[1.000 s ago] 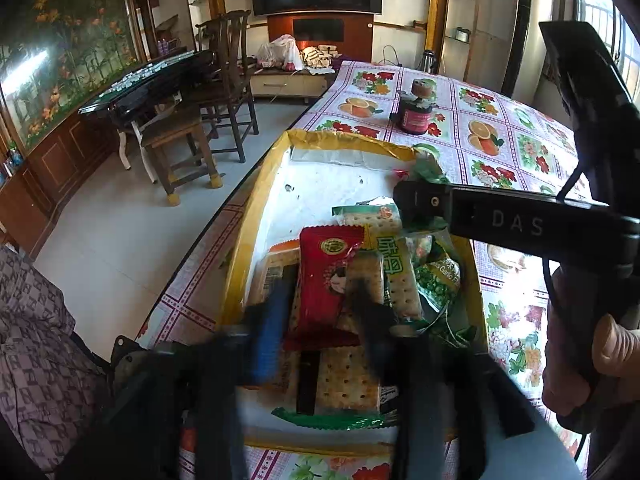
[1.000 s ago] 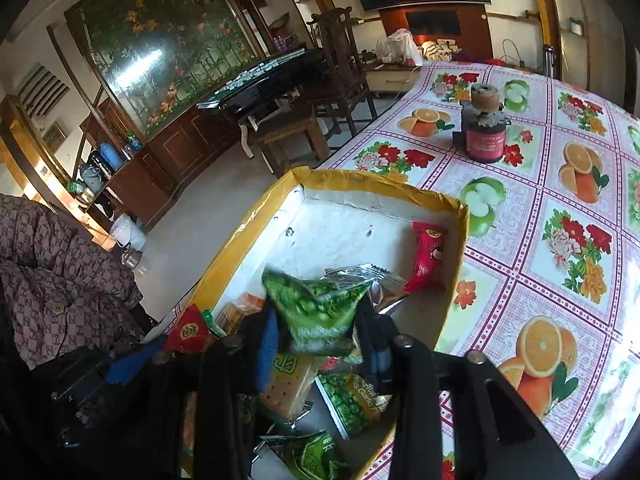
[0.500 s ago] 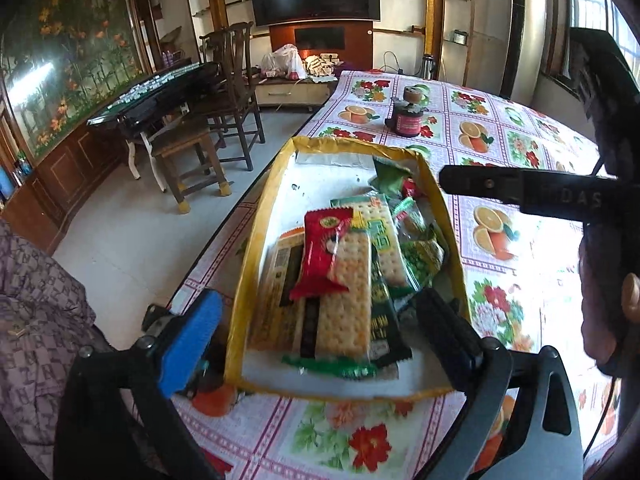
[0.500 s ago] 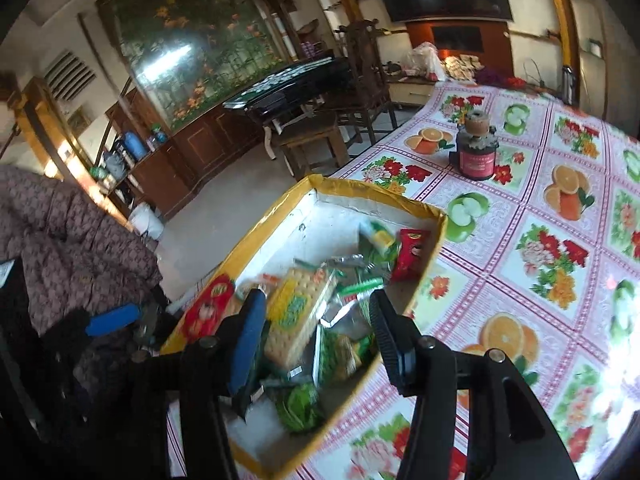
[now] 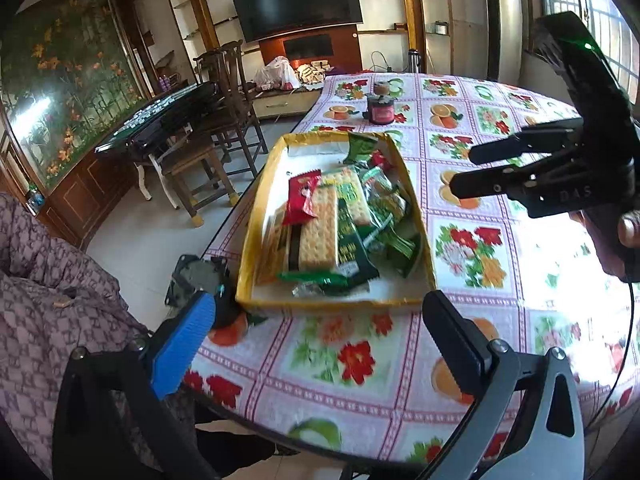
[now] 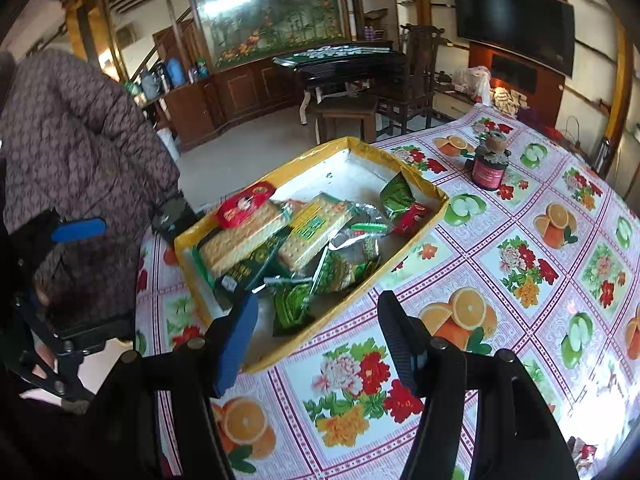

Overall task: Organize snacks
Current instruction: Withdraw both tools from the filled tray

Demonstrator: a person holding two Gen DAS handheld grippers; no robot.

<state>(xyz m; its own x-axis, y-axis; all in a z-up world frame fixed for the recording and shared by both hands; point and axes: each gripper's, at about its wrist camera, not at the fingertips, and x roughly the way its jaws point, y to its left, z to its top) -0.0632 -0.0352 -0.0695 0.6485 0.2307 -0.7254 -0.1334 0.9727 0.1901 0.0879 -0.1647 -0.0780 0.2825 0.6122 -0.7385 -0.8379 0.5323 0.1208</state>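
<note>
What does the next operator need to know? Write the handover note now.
Left claw: empty, jaws opening, above the tablecloth short of the yellow box.
Right claw: empty, jaws opening, at the box's near corner.
Snacks: cracker packs, red packet and green packets lie piled in the box.
Done: no loose snacks visible on the table.
Left: straighten the pile if needed.

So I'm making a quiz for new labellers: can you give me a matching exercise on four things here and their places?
Things:
1. red packet
2. dark jar
3. cracker packs
4. patterned coat

Places:
A. outside the box, on the tablecloth
B. off the table
C. on top of a cracker pack
D. in the yellow-edged box, under other packets

Pairs: 1-C, 2-A, 3-D, 4-B
</note>
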